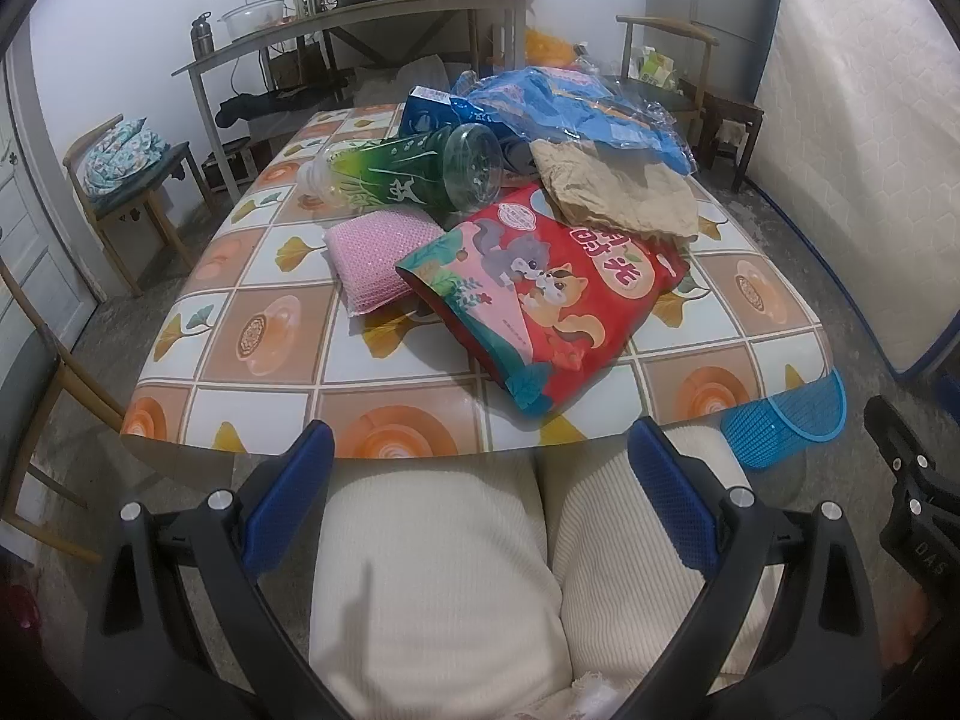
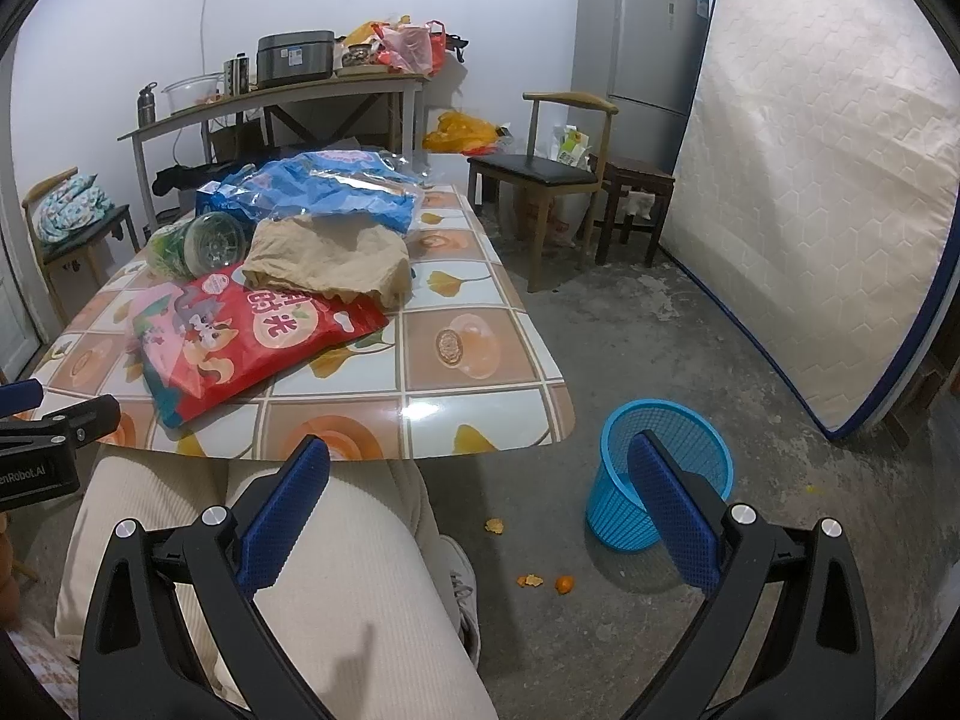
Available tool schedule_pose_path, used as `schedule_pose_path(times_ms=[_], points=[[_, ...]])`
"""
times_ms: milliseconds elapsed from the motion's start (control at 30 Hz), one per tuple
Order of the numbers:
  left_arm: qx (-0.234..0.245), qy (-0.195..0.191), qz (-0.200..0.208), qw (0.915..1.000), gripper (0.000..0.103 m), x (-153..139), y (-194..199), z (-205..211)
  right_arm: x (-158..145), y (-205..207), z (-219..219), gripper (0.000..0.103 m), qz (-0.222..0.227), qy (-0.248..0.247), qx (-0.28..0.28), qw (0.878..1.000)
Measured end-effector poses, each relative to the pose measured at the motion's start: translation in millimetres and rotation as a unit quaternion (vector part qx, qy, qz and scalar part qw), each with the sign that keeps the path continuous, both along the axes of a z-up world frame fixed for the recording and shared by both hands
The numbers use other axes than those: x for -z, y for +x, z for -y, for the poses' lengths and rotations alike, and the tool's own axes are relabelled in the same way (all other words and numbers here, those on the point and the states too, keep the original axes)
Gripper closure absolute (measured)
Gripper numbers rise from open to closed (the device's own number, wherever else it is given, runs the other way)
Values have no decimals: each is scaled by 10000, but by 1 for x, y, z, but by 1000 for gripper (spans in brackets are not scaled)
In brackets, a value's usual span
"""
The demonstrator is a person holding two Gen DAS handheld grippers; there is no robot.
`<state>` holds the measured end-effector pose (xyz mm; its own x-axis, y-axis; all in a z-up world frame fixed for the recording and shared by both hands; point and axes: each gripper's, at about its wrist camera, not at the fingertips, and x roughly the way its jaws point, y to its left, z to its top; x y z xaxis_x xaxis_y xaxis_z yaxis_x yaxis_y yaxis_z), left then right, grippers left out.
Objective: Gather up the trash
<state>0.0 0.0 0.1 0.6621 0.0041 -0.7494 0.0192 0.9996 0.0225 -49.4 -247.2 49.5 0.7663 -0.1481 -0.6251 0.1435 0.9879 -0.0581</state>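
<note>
Trash lies heaped on the tiled surface, nothing yet collected as far as can be seen; largest is the blue plastic wrapper at the far end, then the red snack bag nearest the seated person, its corner reaching toward the near edge; a crumpled brown paper bag overlaps the red bag's far side, a green-labelled bottle lies on its side to the left, and a pink sponge pack sits just beside the red bag; the blue mesh bin stands on the floor near the table's right corner and looks empty, so the whole job appears to remain; small orange scraps dot the floor near it; left gripper and right gripper hover over the person's lap, jaws wide, holding nothing.
</note>
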Motion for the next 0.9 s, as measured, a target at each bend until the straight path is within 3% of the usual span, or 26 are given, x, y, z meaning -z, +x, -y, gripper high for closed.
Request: schedule_pose_path(times_ms=[900], points=[[4,4,-25,10000,9,0,0,0,-1,0,-1,6,67,-36,-46,10000]])
